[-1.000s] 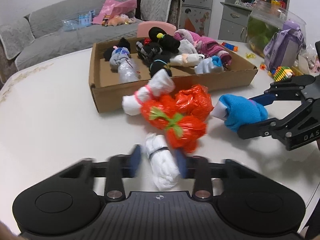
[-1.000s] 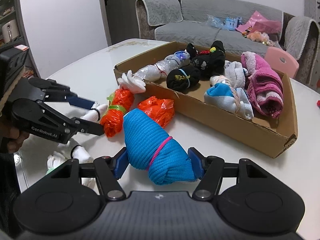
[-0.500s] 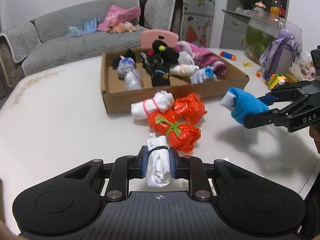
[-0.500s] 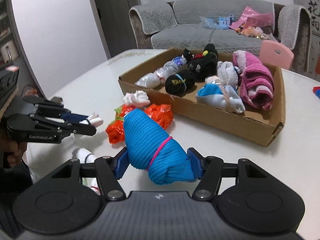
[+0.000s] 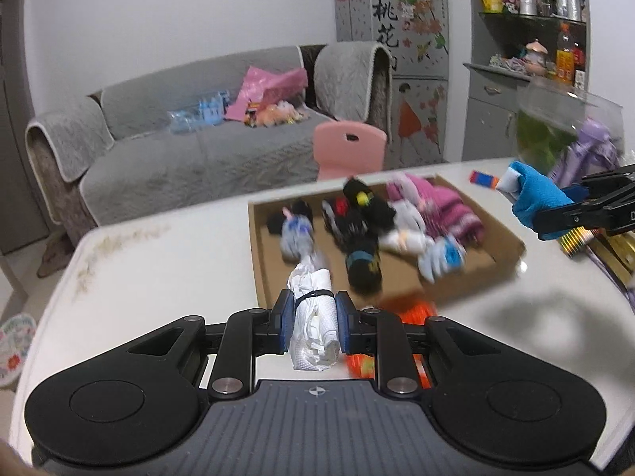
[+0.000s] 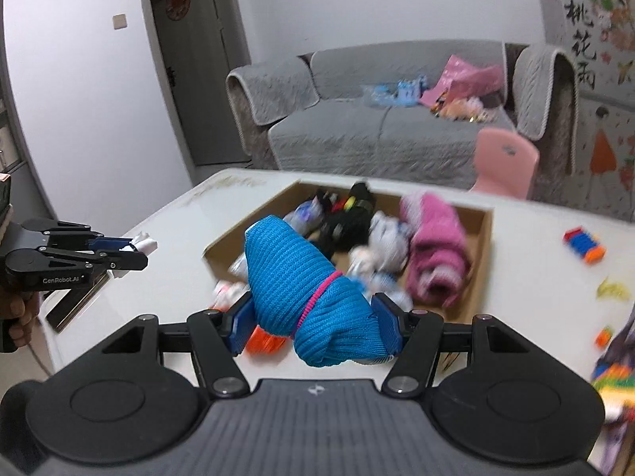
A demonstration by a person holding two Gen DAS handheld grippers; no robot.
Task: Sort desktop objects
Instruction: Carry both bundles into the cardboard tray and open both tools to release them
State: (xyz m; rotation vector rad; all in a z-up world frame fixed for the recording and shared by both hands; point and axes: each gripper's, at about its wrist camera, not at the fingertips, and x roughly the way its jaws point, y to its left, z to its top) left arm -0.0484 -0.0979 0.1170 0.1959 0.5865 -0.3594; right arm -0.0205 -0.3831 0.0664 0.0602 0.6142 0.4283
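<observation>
My left gripper (image 5: 314, 323) is shut on a white rolled bundle (image 5: 313, 329) tied with a dark band and holds it in the air in front of the cardboard box (image 5: 401, 275). My right gripper (image 6: 315, 323) is shut on a blue knitted roll (image 6: 305, 289) with a pink band, held above the table before the box (image 6: 482, 246). The box holds black, white and pink rolled bundles. The blue roll also shows at the right of the left wrist view (image 5: 532, 196). The left gripper shows at the left of the right wrist view (image 6: 131, 254).
Orange bundles (image 5: 416, 311) lie on the white table (image 5: 166, 265) under the grippers. Small toys (image 6: 583, 244) and a glass jar (image 5: 555, 131) stand at the table's right. A pink chair (image 5: 349, 150) and grey sofa (image 5: 206, 150) are behind.
Both grippers have risen off the table with their bundles and moved toward the box. The left gripper closed on the white bundle a second ago.
</observation>
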